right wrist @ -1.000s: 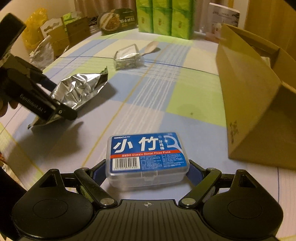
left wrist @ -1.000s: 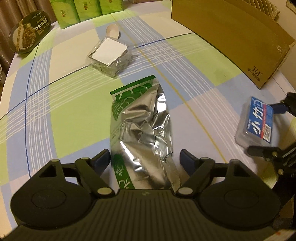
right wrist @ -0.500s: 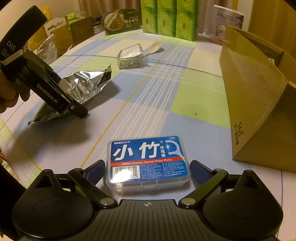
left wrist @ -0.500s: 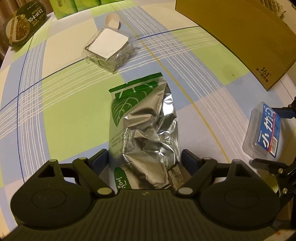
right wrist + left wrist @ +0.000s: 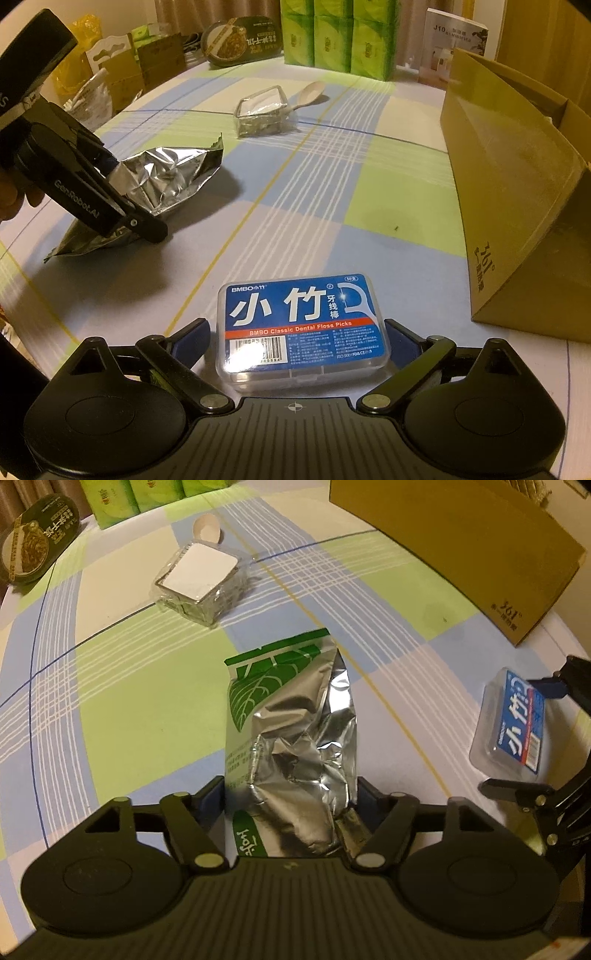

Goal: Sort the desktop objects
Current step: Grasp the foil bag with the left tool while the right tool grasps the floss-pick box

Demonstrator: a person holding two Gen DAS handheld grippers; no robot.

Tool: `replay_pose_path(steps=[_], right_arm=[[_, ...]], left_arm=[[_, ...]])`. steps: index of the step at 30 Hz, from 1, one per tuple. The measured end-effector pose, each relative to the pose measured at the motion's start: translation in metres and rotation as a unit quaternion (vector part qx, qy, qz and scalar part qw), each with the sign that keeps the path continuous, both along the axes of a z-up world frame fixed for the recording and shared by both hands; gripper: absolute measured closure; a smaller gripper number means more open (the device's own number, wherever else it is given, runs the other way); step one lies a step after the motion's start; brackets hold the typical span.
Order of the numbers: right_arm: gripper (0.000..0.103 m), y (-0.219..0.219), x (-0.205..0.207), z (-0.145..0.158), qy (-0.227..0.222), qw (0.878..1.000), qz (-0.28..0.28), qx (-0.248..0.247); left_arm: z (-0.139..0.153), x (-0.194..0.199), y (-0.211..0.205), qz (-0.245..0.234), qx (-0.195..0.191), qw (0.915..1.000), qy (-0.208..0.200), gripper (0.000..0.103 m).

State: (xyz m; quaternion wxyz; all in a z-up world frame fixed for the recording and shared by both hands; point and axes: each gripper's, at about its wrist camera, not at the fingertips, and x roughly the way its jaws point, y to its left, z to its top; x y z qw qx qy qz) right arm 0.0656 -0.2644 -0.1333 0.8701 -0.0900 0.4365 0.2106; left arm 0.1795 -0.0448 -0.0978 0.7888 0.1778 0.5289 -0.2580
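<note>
A crumpled silver foil bag (image 5: 291, 731) with a green leaf print lies on the checked tablecloth (image 5: 110, 709). My left gripper (image 5: 290, 797) straddles its near end, open wide, both pads close against the bag's sides. The right wrist view shows that gripper (image 5: 135, 197) angled down over the bag (image 5: 173, 173), a hand holding it. A clear floss-pick box (image 5: 303, 325) with a blue label rests flat on the cloth between the fingers of my open right gripper (image 5: 295, 332). Seen from the left wrist, the floss box (image 5: 517, 723) sits inside the right gripper (image 5: 521, 738).
A large cardboard box (image 5: 517, 206) lies on the right side of the table. Farther back are a clear plastic container (image 5: 199, 579) and a pale spoon (image 5: 207, 528). Green tissue packs (image 5: 332, 33) and a food bowl (image 5: 236, 40) line the far edge.
My left gripper has sunk lower over the foil bag, which now fills the gap between its pads. The right gripper's fingers have spread slightly around the floss box.
</note>
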Motion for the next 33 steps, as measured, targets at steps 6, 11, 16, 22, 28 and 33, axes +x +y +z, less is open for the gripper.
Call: replay_pose_path(steps=[6,11,16,22,28,33], right_arm=[[0.008,-0.002,0.001,0.0,-0.001,1.0,-0.006,0.003],[0.008,-0.001,0.0,0.001,0.0,1.0,-0.004,0.005],[0.008,0.0,-0.001,0.003,-0.003,1.0,-0.001,0.005],[0.008,0.0,-0.001,0.002,-0.001,1.0,-0.003,0.004],[0.008,0.0,-0.001,0.001,0.0,1.0,-0.003,0.004],[0.008,0.0,0.0,0.0,0.0,1.0,-0.004,0.002]], left_arm=[[-0.002,0.001,0.002,-0.005,-0.002,1.0,0.001,0.031],[0.004,-0.007,0.001,-0.018,0.0,0.9997,-0.014,0.053],[0.008,-0.014,-0.002,-0.031,-0.005,0.9993,-0.019,0.058],[0.006,-0.009,-0.004,-0.029,-0.005,0.9995,-0.015,0.051],[-0.002,0.0,-0.007,-0.032,0.003,0.9995,0.004,0.031],[0.001,-0.003,-0.006,-0.046,0.0,0.9989,0.001,0.052]])
